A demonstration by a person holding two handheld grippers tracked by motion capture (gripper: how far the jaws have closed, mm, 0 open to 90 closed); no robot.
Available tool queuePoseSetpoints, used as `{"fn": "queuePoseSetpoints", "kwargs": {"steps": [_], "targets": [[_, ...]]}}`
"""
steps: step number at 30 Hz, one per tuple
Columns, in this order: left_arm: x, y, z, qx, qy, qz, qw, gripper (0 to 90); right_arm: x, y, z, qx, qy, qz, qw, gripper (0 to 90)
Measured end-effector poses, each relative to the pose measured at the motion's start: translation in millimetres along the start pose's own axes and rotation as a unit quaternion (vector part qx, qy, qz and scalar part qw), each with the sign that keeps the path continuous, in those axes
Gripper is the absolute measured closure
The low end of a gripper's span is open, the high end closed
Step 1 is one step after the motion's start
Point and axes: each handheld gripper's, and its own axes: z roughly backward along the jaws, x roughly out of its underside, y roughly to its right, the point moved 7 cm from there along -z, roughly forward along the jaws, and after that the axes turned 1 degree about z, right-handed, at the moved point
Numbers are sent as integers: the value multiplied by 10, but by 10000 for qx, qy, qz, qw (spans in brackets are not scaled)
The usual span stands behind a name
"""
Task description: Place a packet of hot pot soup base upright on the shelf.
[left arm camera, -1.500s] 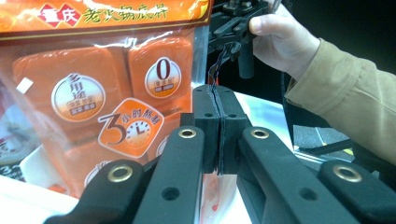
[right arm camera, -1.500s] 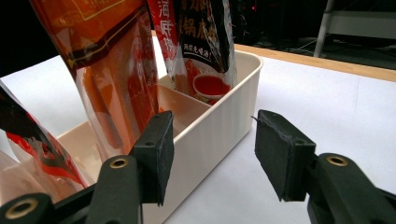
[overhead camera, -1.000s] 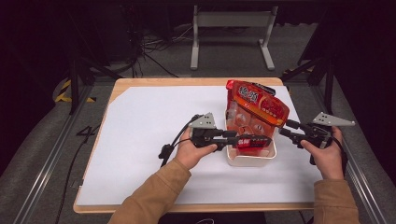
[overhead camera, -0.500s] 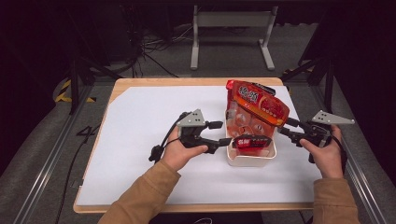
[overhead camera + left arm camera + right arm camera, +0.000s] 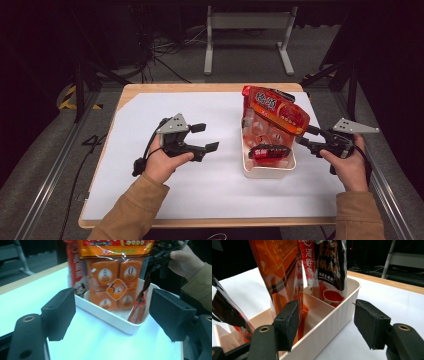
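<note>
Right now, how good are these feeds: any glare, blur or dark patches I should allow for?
High view: white table cover evenly lit, the room behind it nearly black, the whole picture a little soft. Left gripper view: snack bags slightly blurred, glare on their wrap; the left claw up close is soft. Right gripper view: white bin sharp, the nearest bag blurred and shiny.

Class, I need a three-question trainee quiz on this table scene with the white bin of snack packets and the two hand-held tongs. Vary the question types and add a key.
1. True or false: the left tongs grip a packet.
2. Which stands in the white bin? A) orange snack bag B) a mug C) a book
3. Fill in: the rim of the bin lies between the jaws of the ____ tongs.

Key: 1 false, they are open and apart from the bin, nothing between them; the jaws have just been opening. 2 A. 3 right, open, pads not pressing.
</note>
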Motion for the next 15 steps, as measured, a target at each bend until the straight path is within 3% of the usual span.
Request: {"fn": "queuePoseSetpoints", "kwargs": {"steps": [1,11,15], "targets": [[14,-9,37,-42,-2,62,10000,218,-1,-3,1,-4,2,7,10000,373],[180,-175,363,-442,-132,-2,9989,196,12,-12,18,5,-14,33,10000,353],[263,-269,522,-739,-164,-97,9971,194,22,-21,30,-34,-2,-17,10000,347]]}}
